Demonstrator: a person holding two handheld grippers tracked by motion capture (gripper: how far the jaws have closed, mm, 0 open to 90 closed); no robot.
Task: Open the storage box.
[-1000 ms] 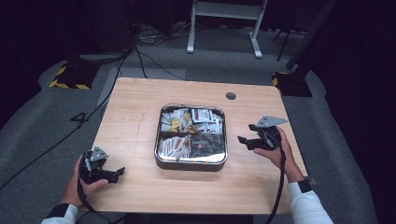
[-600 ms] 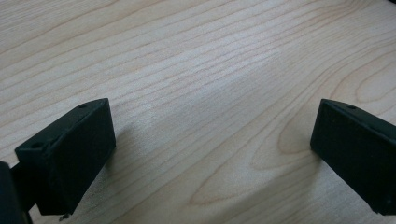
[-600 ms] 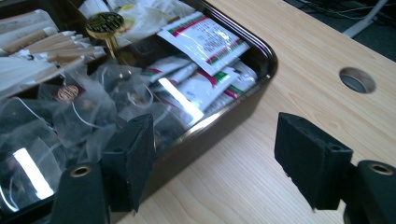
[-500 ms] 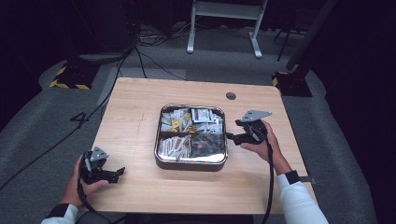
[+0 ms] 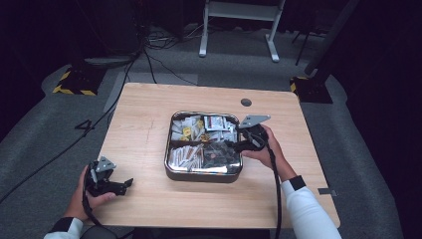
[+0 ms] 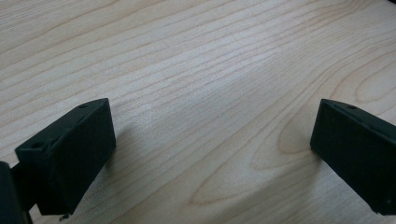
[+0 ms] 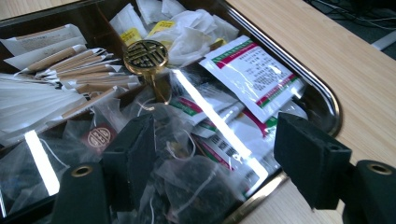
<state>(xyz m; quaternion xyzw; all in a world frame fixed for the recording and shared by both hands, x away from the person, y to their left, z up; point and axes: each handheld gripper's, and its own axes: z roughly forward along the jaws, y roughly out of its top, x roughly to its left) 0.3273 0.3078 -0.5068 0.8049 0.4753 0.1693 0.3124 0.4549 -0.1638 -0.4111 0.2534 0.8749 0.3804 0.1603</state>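
Wooden table, light grain, bare at its near-left corner

Metal tray, square with rounded corners, divided into compartments, at table centre; holds white sachets, paper sticks, clear tea bags; brass knob upright at the divider crossing

Left gripper: in the person's left hand at the near-left corner, well apart from the tray; jaws wide apart over bare wood, holding nothing

Right gripper: at the tray's right rim, jaws spread wide, one over the tea bags inside, the other outside the rim; nothing gripped
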